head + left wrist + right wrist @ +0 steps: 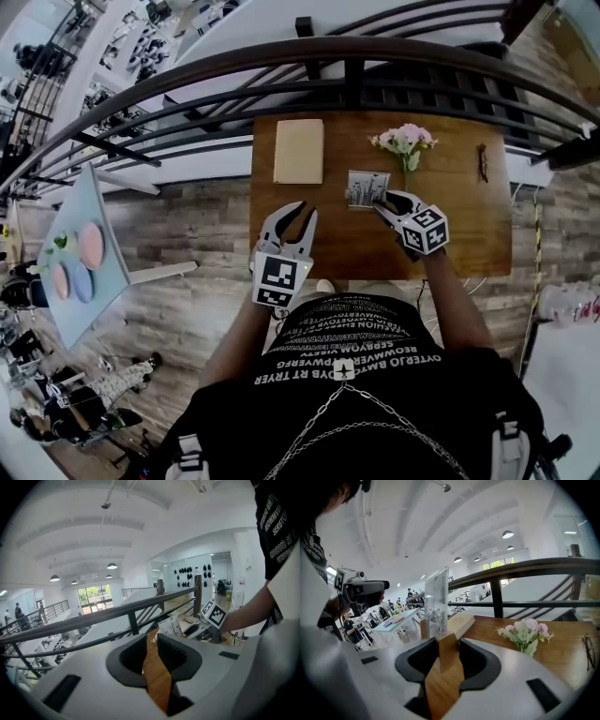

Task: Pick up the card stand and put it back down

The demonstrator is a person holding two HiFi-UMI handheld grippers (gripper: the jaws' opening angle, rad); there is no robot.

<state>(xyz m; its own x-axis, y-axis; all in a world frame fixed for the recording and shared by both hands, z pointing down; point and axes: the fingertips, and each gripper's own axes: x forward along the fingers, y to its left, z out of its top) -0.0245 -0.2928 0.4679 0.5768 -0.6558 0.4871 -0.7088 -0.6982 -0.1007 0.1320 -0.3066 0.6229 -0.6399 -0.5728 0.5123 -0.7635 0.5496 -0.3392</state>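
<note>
Torso: black T-shirt [394, 361] with rows of white lettering and a silver chain [323, 401] across it. Left gripper [306, 211] and right gripper [381, 201]: light grey shells, black ribbed pads [171, 653], each with a cube [277, 278] of black-and-white square markers.

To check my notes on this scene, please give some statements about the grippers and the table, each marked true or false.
1. The right gripper's jaws grip the card stand by its wooden base. True.
2. The left gripper holds something. False: its jaws are open and empty.
3. A tan book lies left of the card stand in the head view. True.
4. The glasses lie between book and card stand. False: they lie right of the flowers.
</note>
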